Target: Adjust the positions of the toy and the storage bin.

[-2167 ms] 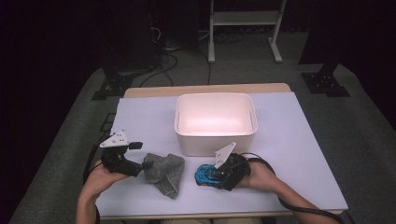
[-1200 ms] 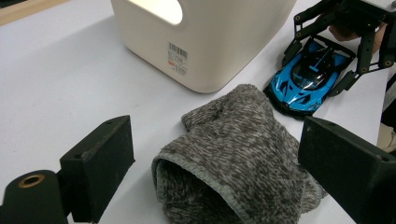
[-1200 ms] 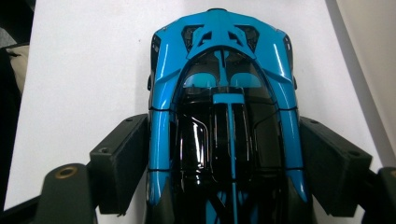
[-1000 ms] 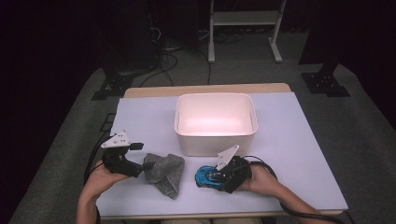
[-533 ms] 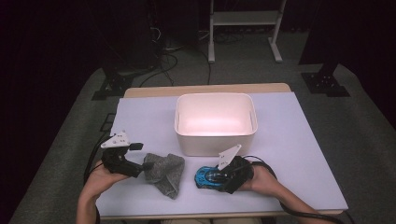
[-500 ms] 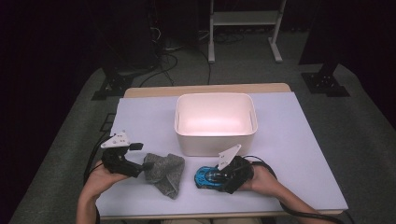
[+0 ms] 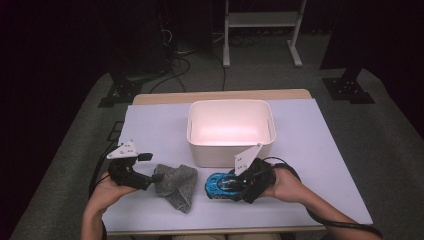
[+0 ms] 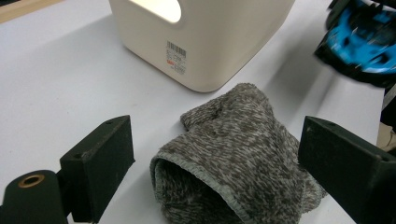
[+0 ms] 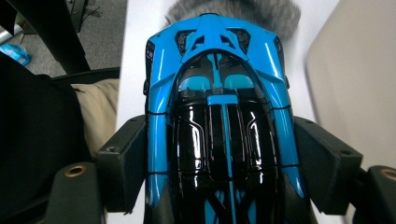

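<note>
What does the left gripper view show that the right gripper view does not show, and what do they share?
Left gripper view alone: the barcode label on the white bin's wall, and the grey sock's open cuff between the left gripper's wide-open jaws. Right gripper view alone: the right gripper clamped on the car's flanks. Both share the blue toy car, the grey sock, the white bin and the table.

white table (image 7: 325, 140) bears a cream bin (image 7: 231, 131) and grey sock (image 7: 176, 184).
</note>
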A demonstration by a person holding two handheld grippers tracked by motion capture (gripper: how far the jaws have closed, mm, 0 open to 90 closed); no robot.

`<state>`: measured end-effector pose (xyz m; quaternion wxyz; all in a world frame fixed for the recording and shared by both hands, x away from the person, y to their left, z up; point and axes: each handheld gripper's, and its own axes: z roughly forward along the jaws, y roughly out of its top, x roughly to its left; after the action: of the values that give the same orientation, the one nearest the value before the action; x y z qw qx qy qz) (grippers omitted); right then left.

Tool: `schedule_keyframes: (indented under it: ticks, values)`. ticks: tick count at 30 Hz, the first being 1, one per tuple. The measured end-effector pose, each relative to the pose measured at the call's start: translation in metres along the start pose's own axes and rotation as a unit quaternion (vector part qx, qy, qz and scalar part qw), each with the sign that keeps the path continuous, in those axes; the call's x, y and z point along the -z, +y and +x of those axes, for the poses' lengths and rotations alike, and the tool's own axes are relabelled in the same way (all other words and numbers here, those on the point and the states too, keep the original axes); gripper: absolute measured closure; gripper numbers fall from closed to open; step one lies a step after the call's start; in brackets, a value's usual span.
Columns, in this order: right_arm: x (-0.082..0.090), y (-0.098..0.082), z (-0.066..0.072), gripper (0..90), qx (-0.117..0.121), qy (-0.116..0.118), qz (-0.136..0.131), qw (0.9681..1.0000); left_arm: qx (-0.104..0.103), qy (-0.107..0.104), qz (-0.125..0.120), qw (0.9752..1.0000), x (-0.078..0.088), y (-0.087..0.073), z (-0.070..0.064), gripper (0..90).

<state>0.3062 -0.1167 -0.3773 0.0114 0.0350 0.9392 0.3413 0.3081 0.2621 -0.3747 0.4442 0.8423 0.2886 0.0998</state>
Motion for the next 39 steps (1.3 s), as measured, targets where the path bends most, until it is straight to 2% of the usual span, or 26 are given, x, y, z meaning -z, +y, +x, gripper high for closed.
schedule_keyframes:
  ticks: [5, 9, 15, 17, 18, 23, 28, 31, 35, 39]
  values:
    - [0.021, 0.018, 0.003, 24.7, 0.015, 0.000, -0.002, 0.9999, 0.003, -0.001, -0.001, 1.0000, 0.000, -0.001, 0.001, 9.6]
    - [0.038, 0.030, 0.002, 24.7, 0.015, 0.003, -0.006, 0.9999, 0.004, -0.001, -0.002, 1.0000, -0.001, -0.002, 0.002, 9.6]
    - [0.061, 0.047, -0.002, 24.7, 0.023, -0.004, -0.007, 0.9997, 0.008, 0.002, -0.004, 1.0000, 0.001, -0.004, 0.004, 9.6]
    - [0.064, 0.049, -0.003, 24.7, 0.024, -0.003, -0.007, 0.9997, 0.008, 0.003, -0.004, 1.0000, 0.001, -0.005, 0.004, 9.6]
    - [0.071, 0.056, -0.007, 24.8, 0.027, -0.004, -0.005, 0.9996, 0.009, 0.002, -0.002, 1.0000, 0.001, -0.005, 0.004, 9.6]
    - [0.081, 0.067, -0.019, 24.8, 0.028, -0.006, -0.007, 0.9996, 0.013, 0.002, 0.002, 0.9999, -0.001, -0.008, 0.006, 9.6]
    - [0.083, 0.073, -0.025, 24.8, 0.031, -0.005, -0.009, 0.9995, 0.017, 0.005, 0.000, 0.9998, 0.001, -0.009, 0.008, 9.6]
    - [0.085, 0.081, -0.029, 24.8, 0.040, -0.006, -0.003, 0.9992, 0.019, 0.007, -0.001, 0.9998, 0.002, -0.010, 0.008, 9.6]
    - [0.089, 0.085, -0.035, 24.8, 0.037, -0.006, 0.000, 0.9993, 0.023, 0.009, -0.002, 0.9997, 0.003, -0.011, 0.009, 9.6]
    - [0.097, 0.090, -0.048, 24.8, 0.034, -0.009, 0.000, 0.9994, 0.025, 0.010, -0.002, 0.9996, 0.004, -0.012, 0.009, 9.6]
